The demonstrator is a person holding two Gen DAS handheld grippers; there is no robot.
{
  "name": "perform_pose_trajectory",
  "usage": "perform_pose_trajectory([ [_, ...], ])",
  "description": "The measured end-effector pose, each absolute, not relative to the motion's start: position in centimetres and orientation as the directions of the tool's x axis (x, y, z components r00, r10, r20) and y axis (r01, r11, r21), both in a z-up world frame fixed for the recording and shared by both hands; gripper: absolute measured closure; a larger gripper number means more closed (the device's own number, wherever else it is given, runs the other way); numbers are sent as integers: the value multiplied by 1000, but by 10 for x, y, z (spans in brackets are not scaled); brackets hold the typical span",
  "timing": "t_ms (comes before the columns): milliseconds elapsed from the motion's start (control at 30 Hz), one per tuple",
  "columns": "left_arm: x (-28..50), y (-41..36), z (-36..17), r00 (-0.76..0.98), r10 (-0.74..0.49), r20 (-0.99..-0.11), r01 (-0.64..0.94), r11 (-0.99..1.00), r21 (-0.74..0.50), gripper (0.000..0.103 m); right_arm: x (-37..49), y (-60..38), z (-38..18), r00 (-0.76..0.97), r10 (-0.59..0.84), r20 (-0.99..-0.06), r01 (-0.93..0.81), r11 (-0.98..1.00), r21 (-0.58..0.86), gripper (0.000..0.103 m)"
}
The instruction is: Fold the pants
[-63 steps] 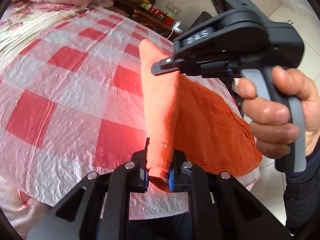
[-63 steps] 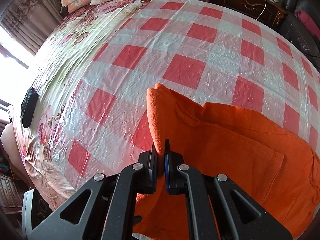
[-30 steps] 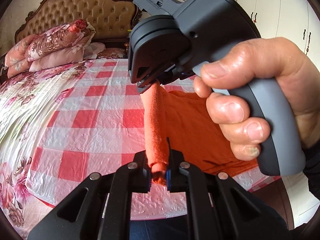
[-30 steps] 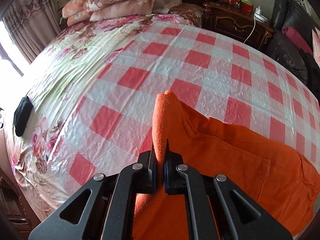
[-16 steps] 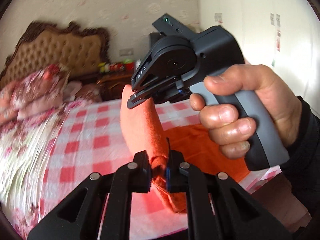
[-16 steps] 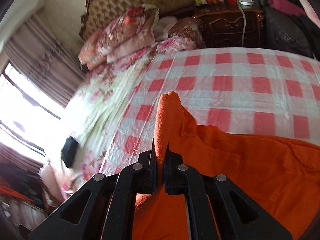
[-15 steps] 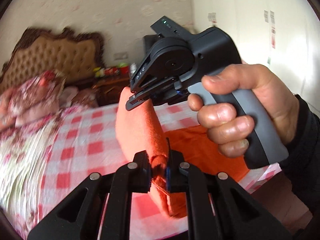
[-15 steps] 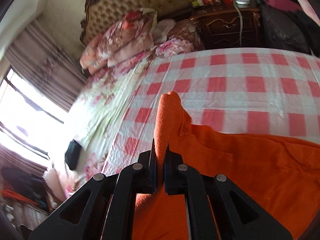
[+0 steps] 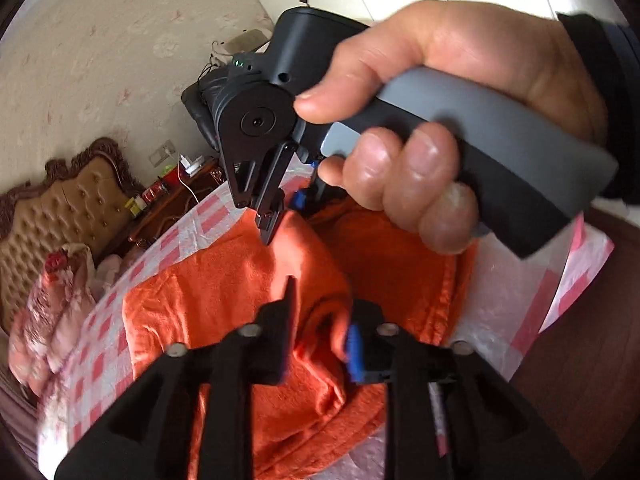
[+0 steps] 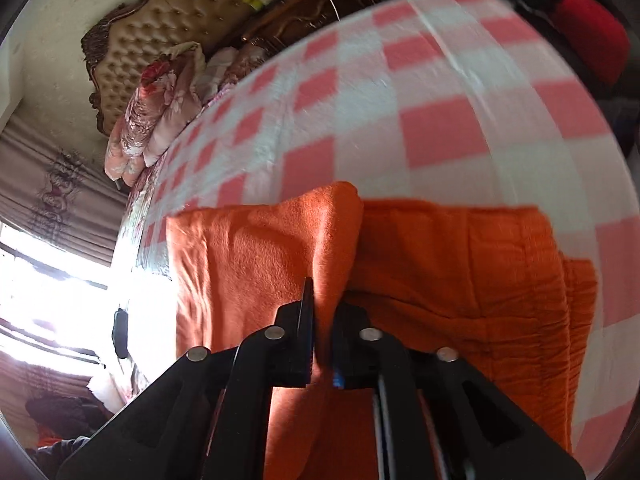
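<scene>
- Both grippers are letting go: the left gripper (image 9: 320,332) and the right gripper (image 10: 322,340) have fingers parting, with a ridge of the orange pants (image 9: 224,296) between each pair.
- Risk, as I judge it: cloth snagging on a withdrawing finger could drag the fold open.
- Pants lie folded on the checked bed cover (image 10: 440,128), near its edge.

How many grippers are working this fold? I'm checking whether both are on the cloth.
2. The left gripper straddles a ridge of the orange pants, its jaws opening; the right gripper, higher up that ridge, is opening too, cloth between its jaws.
</scene>
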State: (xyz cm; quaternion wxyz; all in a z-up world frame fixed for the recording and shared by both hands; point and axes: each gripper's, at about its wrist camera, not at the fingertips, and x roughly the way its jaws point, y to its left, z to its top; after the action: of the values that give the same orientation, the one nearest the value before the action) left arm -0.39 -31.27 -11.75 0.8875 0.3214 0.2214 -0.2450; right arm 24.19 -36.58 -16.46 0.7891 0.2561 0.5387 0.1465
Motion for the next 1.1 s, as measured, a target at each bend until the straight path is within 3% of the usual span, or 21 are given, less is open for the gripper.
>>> perform_pose_trajectory([
  [33, -8, -312, -121, 793, -288, -538, 569, 666, 482, 55, 241, -366, -169, 371, 511, -776, 47, 824, 565, 81],
  [200, -16, -310, -135, 806, -258, -533, 560, 624, 545, 55, 232, -357, -161, 382, 507, -773, -19, 840, 542, 78],
  [233, -13, -308, -137, 805, -256, -534, 562, 616, 552, 61, 231, -354, -161, 382, 498, -779, -29, 849, 528, 78],
  [267, -13, -307, -138, 802, -258, -539, 567, 613, 550, 85, 231, -354, -161, 382, 493, -782, -36, 853, 521, 78],
  [300, -14, -309, -140, 798, -255, -546, 571, 607, 552, 97, 232, -352, -160, 384, 487, -785, -47, 859, 510, 79],
  [333, -12, -309, -138, 804, -250, -539, 565, 604, 562, 96, 231, -350, -159, 385, 477, -790, -57, 866, 496, 94],
  [367, -10, -307, -132, 809, -254, -531, 561, 604, 566, 96, 233, -345, -157, 381, 469, -797, -80, 875, 477, 98],
  [500, -10, -309, -98, 857, -270, -439, 505, 615, 606, 96, 224, -348, -120, 413, 474, -778, -170, 879, 446, 98],
  [667, -8, -332, -86, 843, -312, -439, 534, 587, 608, 96, 221, -367, -84, 458, 428, -779, -209, 904, 374, 98],
  [867, -7, -369, -107, 805, -319, -501, 589, 533, 607, 96, 221, -400, -113, 437, 343, -831, -159, 939, 304, 98],
  [1100, 5, -392, -116, 805, -313, -503, 587, 536, 606, 96, 219, -417, -128, 446, 308, -840, -130, 951, 280, 98],
])
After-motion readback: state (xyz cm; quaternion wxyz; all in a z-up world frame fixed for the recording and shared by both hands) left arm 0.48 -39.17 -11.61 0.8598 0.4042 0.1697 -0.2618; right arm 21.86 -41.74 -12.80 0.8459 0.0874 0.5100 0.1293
